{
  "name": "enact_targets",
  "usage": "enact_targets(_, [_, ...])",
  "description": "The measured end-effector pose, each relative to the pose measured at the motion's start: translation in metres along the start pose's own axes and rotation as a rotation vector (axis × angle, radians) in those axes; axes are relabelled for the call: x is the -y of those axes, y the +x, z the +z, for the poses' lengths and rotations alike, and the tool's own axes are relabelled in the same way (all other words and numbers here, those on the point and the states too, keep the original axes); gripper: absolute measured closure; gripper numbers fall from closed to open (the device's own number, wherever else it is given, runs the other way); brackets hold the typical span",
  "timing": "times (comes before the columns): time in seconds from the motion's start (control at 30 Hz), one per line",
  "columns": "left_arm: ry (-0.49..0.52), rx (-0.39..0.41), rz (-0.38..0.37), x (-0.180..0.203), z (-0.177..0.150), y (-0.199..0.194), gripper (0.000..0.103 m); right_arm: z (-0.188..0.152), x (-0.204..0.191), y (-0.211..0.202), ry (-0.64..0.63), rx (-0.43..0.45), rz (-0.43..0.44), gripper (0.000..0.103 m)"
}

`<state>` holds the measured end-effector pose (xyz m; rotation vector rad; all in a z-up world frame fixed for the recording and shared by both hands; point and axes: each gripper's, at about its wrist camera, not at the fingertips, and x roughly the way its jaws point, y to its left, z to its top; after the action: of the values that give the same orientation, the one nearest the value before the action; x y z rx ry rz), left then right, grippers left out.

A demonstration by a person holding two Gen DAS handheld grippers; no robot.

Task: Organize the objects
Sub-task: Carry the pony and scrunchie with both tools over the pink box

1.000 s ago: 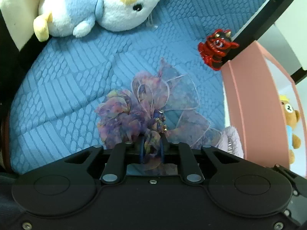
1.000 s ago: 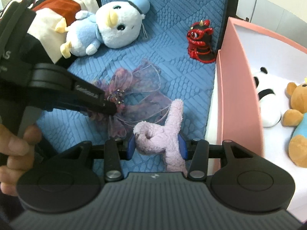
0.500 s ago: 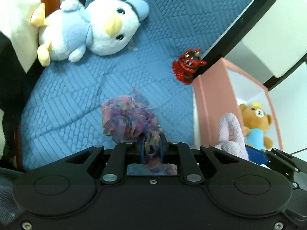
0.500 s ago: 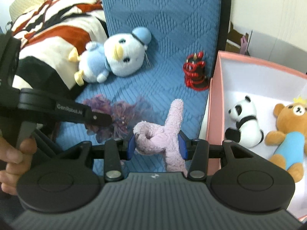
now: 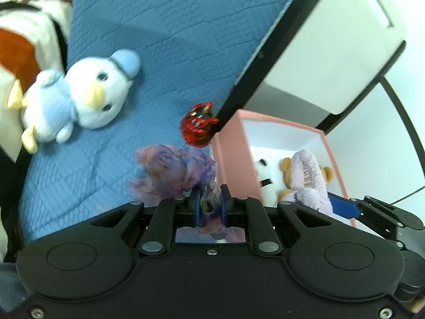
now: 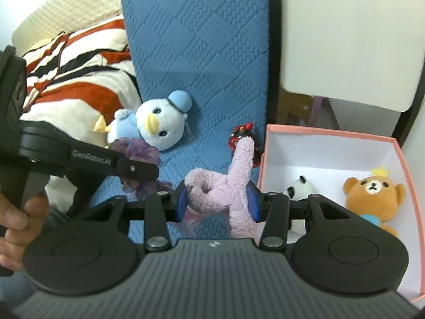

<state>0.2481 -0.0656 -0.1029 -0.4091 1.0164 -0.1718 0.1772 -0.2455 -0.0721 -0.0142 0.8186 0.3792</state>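
Observation:
My left gripper (image 5: 208,203) is shut on a purple gauzy fabric flower bow (image 5: 172,171), which hangs bunched above the blue quilted sofa (image 5: 159,40). My right gripper (image 6: 216,202) is shut on a fuzzy lilac plush piece (image 6: 233,183) and holds it just left of the pink box (image 6: 332,135). From the right wrist view the left gripper (image 6: 138,170) shows at the left with the bow (image 6: 140,151) under its tip. From the left wrist view the lilac plush (image 5: 308,178) hangs in front of the box (image 5: 233,159).
A blue and white penguin plush (image 6: 156,130) and a red lion figure (image 5: 198,127) lie on the sofa. Inside the box sit a panda (image 6: 300,186) and a brown bear (image 6: 372,194). A striped cushion (image 6: 77,79) lies at the left. A person's hand (image 6: 16,220) grips the left handle.
Both grippers have risen from the sofa with their loads. The bow has lifted off the cushion and bunched up. The box's inside has come into the left wrist view.

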Motion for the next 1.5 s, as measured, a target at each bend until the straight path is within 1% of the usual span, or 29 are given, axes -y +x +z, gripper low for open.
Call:
enact_targets(0.23, [0.068,0.026,-0.036,0.048,0.012,-0.011,0.09,0.008,0.027,-0.023,0.003,0.038,-0.052,0.055])
enact_targets(0.37, [0.101,0.03,-0.058,0.076,0.015,-0.01,0.09,0.006,0.051,-0.034,0.044,0.05,-0.075,0.055])
enact_targets(0.53, [0.132,0.012,-0.078,0.106,0.01,0.003,0.09,-0.006,0.081,-0.038,0.107,0.049,-0.102,0.055])
enact_targets(0.7, [0.155,-0.028,-0.093,0.129,-0.001,0.027,0.09,-0.026,0.105,-0.039,0.146,0.04,-0.128,0.055])
enact_targets(0.93, [0.188,-0.1,-0.087,0.149,-0.027,0.071,0.09,-0.058,0.138,-0.029,0.217,0.009,-0.158,0.055])
enact_targets(1.2, [0.199,-0.188,-0.07,0.157,-0.055,0.12,0.09,-0.094,0.17,-0.01,0.277,-0.033,-0.185,0.055])
enact_targets(1.3, [0.199,-0.211,-0.068,0.158,-0.062,0.13,0.09,-0.104,0.179,-0.002,0.292,-0.044,-0.193,0.055])
enact_targets(1.5, [0.198,-0.233,-0.058,0.157,-0.067,0.14,0.09,-0.112,0.19,0.009,0.302,-0.054,-0.205,0.055])
